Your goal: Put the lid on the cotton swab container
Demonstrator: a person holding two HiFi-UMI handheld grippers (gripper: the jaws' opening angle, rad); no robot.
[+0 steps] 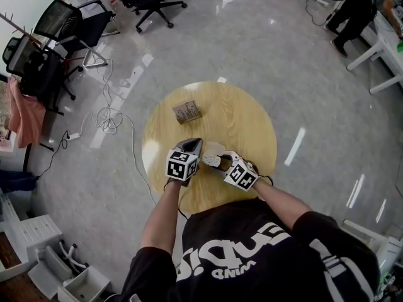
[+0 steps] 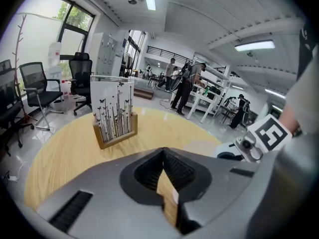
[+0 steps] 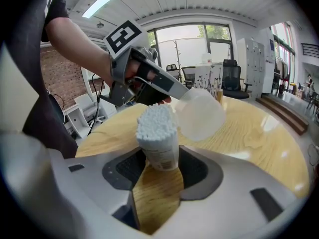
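The cotton swab container (image 3: 158, 133), a small cup packed with white swabs, stands between the pads of my right gripper (image 3: 159, 159), which is shut on its lower body. The lid (image 3: 202, 114) is a translucent cap. My left gripper (image 3: 182, 94) is shut on its edge and holds it tilted just right of and behind the swab tops, apart from them. In the head view both grippers meet over the near side of the round wooden table (image 1: 236, 115): the left gripper (image 1: 194, 145), the pale lid (image 1: 215, 148) and the right gripper (image 1: 212, 160). The left gripper view shows its jaws (image 2: 163, 156) closed.
A wooden stand holding a printed card (image 1: 186, 111) (image 2: 113, 114) sits at the table's far left. Office chairs (image 1: 60, 24) and floor cables (image 1: 107, 121) lie to the left. People stand at desks (image 2: 185, 86) beyond the table.
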